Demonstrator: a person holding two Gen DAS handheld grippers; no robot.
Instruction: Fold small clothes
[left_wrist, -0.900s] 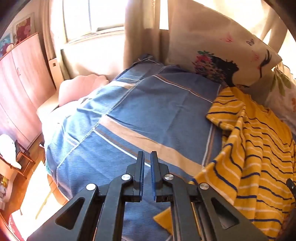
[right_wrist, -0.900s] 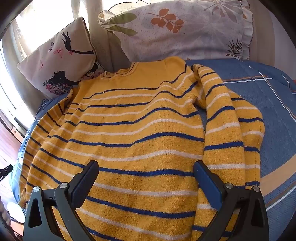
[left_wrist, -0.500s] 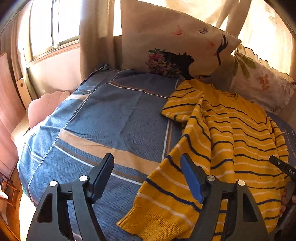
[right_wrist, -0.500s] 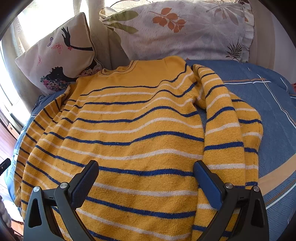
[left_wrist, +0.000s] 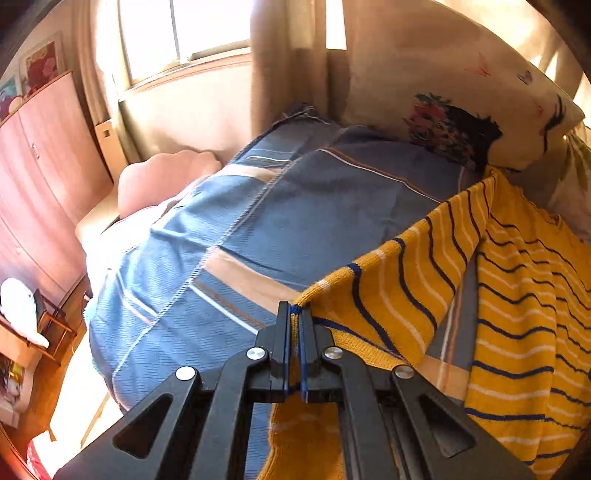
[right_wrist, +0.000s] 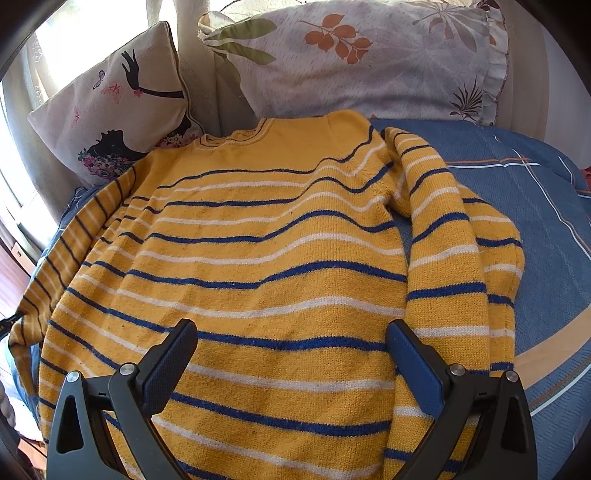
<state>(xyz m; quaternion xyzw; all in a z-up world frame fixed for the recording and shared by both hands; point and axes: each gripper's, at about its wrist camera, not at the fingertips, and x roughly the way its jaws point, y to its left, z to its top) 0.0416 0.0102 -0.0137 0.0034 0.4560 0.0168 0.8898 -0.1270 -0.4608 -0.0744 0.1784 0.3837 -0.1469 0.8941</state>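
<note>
A yellow sweater (right_wrist: 266, 258) with blue and white stripes lies flat on the bed, neck toward the pillows. Its right sleeve (right_wrist: 458, 258) is folded down along the body. My left gripper (left_wrist: 293, 314) is shut on the cuff of the left sleeve (left_wrist: 399, 284) and holds it lifted and stretched out over the blue bedspread (left_wrist: 295, 206). The lifted sleeve also shows at the left in the right wrist view (right_wrist: 55, 266). My right gripper (right_wrist: 291, 350) is open and empty, just above the sweater's lower body.
Two pillows lean at the head of the bed: a cream one with a black figure (right_wrist: 118, 107) and a leaf-print one (right_wrist: 369, 62). A wooden wardrobe (left_wrist: 40, 166) and a window (left_wrist: 184, 33) stand beyond the bed's left edge. The floor (left_wrist: 74, 406) lies below.
My left gripper went from open above the sleeve cuff to shut on it, and has lifted and pulled the sleeve out to the left. The right gripper has hardly moved.
</note>
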